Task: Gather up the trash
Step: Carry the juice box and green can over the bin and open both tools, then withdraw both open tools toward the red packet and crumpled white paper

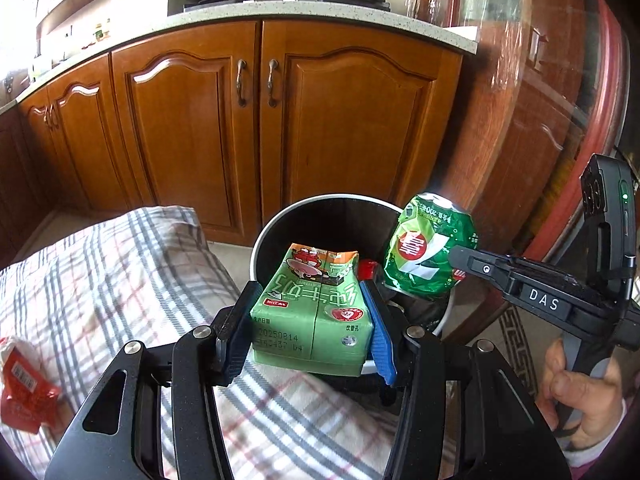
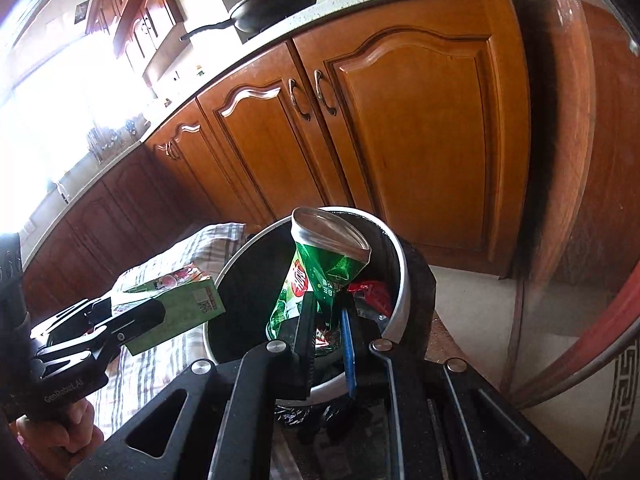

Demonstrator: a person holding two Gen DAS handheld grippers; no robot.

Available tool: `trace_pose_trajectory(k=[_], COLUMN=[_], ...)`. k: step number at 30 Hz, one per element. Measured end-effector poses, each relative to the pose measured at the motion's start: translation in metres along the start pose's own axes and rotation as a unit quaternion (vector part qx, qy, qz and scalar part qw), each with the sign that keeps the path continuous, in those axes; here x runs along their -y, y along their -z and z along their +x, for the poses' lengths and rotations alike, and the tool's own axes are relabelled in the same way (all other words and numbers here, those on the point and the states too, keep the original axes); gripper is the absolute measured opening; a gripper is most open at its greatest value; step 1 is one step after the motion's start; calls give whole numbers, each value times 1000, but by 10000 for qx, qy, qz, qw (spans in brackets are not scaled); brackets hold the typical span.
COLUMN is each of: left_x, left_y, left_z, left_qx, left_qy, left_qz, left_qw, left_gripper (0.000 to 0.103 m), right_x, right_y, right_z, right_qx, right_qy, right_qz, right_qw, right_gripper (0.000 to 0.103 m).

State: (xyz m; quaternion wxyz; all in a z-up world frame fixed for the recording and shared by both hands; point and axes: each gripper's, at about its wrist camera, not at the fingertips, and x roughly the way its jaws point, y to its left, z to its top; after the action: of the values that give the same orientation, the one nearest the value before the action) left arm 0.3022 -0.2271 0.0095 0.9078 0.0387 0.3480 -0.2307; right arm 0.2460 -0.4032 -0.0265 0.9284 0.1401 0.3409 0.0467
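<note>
My left gripper (image 1: 308, 320) is shut on a green milk carton (image 1: 312, 308) and holds it over the near rim of a round white trash bin (image 1: 276, 224) with a black liner. My right gripper (image 2: 326, 316) is shut on a crushed green soda can (image 2: 320, 272) held over the bin's opening (image 2: 394, 292). In the left wrist view the can (image 1: 428, 248) hangs at the bin's right side, pinched by the right gripper (image 1: 460, 264). In the right wrist view the carton (image 2: 176, 304) sits at the bin's left edge. Red trash (image 2: 370, 292) lies inside the bin.
A plaid cloth-covered surface (image 1: 120, 280) lies left of the bin, with a red wrapper (image 1: 24, 388) on it at far left. Wooden kitchen cabinets (image 1: 260, 120) stand behind the bin. A glass-topped round table edge (image 1: 560, 120) curves along the right.
</note>
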Motion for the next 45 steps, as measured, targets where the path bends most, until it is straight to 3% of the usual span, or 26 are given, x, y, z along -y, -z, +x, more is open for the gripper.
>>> trace_pose_trajectory(k=[14,17,19,21,26,33,45], left_x=[5,5,5,4,-7,-41,-114], left_y=[-7,-7,-6,-4,8,43,117], left_z=[27,29,24,19,-1,-39,-103], left_qx=[-267,-311,-229,-175,-93,-48,-68], left_qy=[63,88,112,83,23,-126,-631], left_qz=[3,-34,-44,-33,-152,-585,-1414], left_qw=[9996,9995,9997,9998,9998,9982,9879], left_gripper=[50,62,70,74,75,75,75], right_x=[2,3,5,8,7,-16,-87], right_y=[-9,-13,-14,-14,-10,5,47], right_z=[24,26,27,26,14,-7,-8], right_qx=[-270,-284,-301,-282,-150,54,-280], right_qy=[147,100,64,16,-111,-421,-1098], right_qz=[-95,-43,30,104,254,249,39], right_qw=[9995,9995,9995,9995,9995,9988,9936], right_gripper=[12,17,24,41,49,76,86])
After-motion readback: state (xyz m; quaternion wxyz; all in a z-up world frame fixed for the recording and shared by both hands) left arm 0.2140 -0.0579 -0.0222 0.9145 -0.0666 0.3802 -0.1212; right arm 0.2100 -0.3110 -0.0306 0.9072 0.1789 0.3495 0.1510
